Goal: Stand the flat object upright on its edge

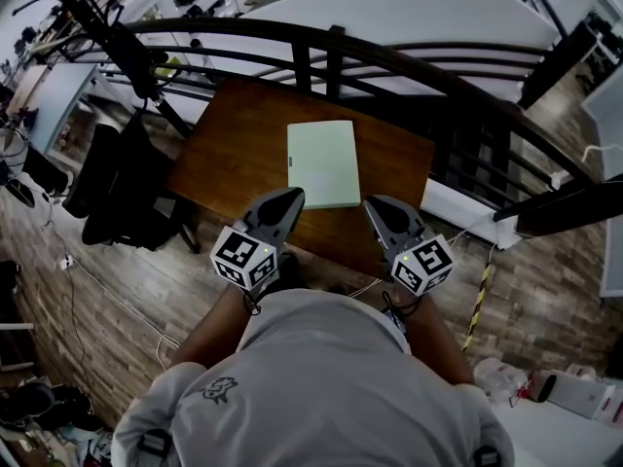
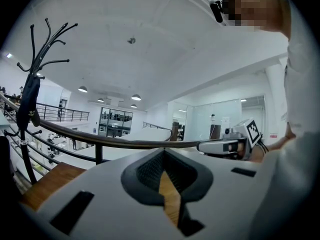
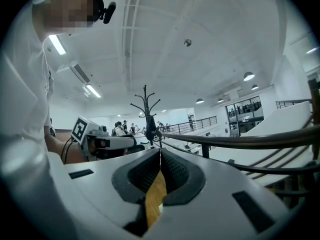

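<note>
A flat pale green board (image 1: pixel 324 163) lies face down on the brown wooden table (image 1: pixel 234 154), near its middle. My left gripper (image 1: pixel 292 198) hovers at the table's near edge, just left of the board's near corner, jaws shut with nothing between them. My right gripper (image 1: pixel 375 204) hangs just right of the board's near right corner, shut and empty as well. In the left gripper view the jaws (image 2: pixel 163 151) meet at the tip, with wood showing behind them. The right gripper view shows its jaws (image 3: pixel 160 152) pressed together too. The board is hidden in both gripper views.
A dark curved railing (image 1: pixel 389 61) runs behind the table with a drop beyond it. A coat stand (image 1: pixel 117 37) rises at the left, with a black chair (image 1: pixel 117 183) beside the table. Cables lie on the wooden floor (image 1: pixel 127 290).
</note>
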A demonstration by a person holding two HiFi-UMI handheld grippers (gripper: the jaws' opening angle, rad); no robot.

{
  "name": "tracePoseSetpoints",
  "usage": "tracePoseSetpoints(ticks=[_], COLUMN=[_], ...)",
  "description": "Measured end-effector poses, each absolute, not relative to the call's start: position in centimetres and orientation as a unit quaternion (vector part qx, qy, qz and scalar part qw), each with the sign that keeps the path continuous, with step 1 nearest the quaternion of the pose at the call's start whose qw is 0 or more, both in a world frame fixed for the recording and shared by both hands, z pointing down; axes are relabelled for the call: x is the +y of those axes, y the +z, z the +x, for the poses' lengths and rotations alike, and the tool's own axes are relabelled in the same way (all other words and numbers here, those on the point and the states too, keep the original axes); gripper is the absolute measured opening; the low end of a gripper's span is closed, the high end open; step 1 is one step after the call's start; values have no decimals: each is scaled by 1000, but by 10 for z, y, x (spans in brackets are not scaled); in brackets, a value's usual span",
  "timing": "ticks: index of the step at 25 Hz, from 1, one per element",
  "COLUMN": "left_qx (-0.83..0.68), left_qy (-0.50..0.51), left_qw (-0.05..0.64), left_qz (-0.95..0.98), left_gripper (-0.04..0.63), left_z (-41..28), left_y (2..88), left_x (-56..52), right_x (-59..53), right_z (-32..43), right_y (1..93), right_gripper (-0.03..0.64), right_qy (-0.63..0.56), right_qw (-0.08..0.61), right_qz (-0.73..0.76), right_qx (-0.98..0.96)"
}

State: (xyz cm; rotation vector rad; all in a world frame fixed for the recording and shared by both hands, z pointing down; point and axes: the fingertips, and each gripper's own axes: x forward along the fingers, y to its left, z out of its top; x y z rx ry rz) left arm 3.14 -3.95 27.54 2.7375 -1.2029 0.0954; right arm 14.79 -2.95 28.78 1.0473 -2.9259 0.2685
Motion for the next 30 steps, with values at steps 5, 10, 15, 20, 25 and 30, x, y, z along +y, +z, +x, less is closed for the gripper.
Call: tracePoseSetpoints(ticks=[5, 10, 15, 20, 25, 30], left_qx=[-401, -400, -393, -382, -362, -341], left_qy=[34, 34, 37, 39, 43, 47], left_qw=[79, 78, 79, 76, 80, 88], left_qz=[912, 912, 915, 920, 928, 935], left_gripper=[14, 14, 14, 14, 14, 14], left_z=[17, -7, -36, -67, -92, -108], left_y=[277, 277, 274, 266, 266, 277], left_x=[-55, -79, -106, -136, -157, -173], right_x=[-48, -73, -97, -124, -142, -152], right_z=[135, 115, 89, 57, 28, 13], right_y=[286, 286, 284, 275, 275, 285], right_gripper=[34, 34, 34, 34, 34, 34], right_qy=[87, 88, 88, 88, 89, 96], right_qw=[15, 19, 20, 16, 18, 24], right_qz=[335, 342, 351, 364, 378, 399], right_qx=[-938, -936, -932, -927, -921, -912])
